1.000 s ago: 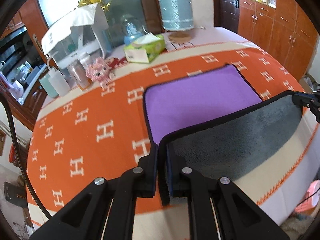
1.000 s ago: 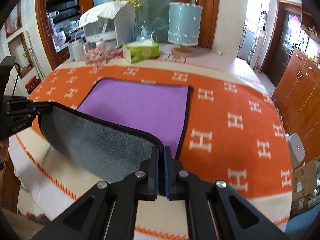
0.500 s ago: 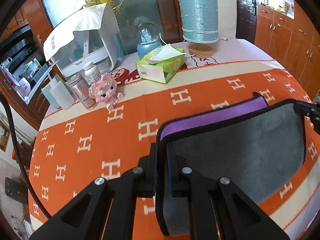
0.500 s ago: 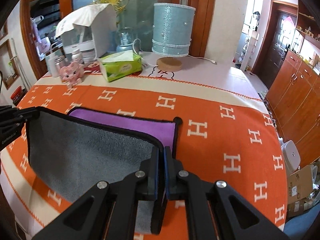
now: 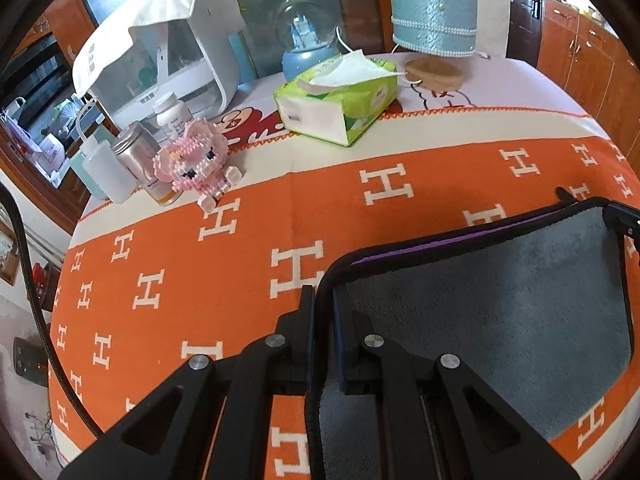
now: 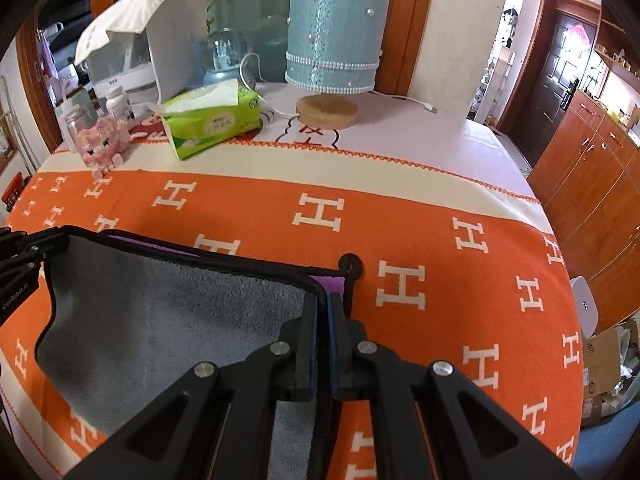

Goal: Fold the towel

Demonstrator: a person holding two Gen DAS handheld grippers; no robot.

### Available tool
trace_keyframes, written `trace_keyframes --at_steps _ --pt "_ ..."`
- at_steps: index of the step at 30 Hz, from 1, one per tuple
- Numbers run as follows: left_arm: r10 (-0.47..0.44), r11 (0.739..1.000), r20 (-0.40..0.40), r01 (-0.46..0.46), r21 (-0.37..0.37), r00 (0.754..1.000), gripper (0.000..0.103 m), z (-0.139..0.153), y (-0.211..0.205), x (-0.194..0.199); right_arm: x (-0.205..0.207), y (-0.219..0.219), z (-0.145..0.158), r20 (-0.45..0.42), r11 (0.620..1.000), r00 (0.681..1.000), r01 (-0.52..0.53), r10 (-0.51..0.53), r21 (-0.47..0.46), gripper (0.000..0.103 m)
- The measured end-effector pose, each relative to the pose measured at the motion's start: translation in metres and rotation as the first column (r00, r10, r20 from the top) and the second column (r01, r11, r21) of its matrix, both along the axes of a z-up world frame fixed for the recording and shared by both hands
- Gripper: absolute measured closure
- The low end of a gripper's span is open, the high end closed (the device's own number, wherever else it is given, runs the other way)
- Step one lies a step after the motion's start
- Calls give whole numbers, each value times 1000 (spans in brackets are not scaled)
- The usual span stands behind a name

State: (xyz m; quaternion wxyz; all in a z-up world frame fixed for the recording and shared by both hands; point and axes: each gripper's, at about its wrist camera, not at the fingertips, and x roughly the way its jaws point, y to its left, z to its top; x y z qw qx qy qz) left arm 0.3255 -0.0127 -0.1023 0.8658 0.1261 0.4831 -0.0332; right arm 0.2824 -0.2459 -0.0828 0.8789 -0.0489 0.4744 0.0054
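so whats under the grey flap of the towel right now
A thin purple strip of the towel shows past its far edge, on the orange cloth. The rest underneath is covered.

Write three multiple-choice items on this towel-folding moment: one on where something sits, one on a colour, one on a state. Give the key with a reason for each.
1. Where does the tissue pack sit relative to the lamp?
A. to its left in the right wrist view
B. on top of it
C. to its right, by the door

2. Which colour is the towel face turned toward the cameras?
A. green
B. grey
C. white

3. How does each claw stand?
A. both open above the towel
B. one open, one shut
C. both shut on a towel corner

Key: 1 A, the green pack lies left of the lamp's wooden base. 2 B, the raised side is grey, with only a purple strip showing along the far edge. 3 C, the left claw and the right claw each pinch the black-trimmed edge.
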Motion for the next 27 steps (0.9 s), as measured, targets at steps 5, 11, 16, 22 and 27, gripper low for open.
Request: trace_keyframes --at_steps 5,11,16,22,27 --pt "9 1000 -3 -9 11 1000 96 -6 -4 8 11 -1 -13 -31 1000 999 14 -15 -10 98" --pt "23 1000 -13 -23 21 1000 96 -12 -7 15 19 -5 -22 -44 999 998 33 -33 10 98" --pt "41 999 -25 -40 16 999 95 -17 -6 20 24 -4 -27 -54 999 998 36 -36 4 98" --pt "50 998 -37 -49 25 998 95 -28 -7 25 28 -3 -39 -75 999 996 41 -41 -3 98" --pt "58 998 -34 -56 33 998 94 -34 -9 27 30 -3 -44 -79 999 995 54 -54 -7 98"
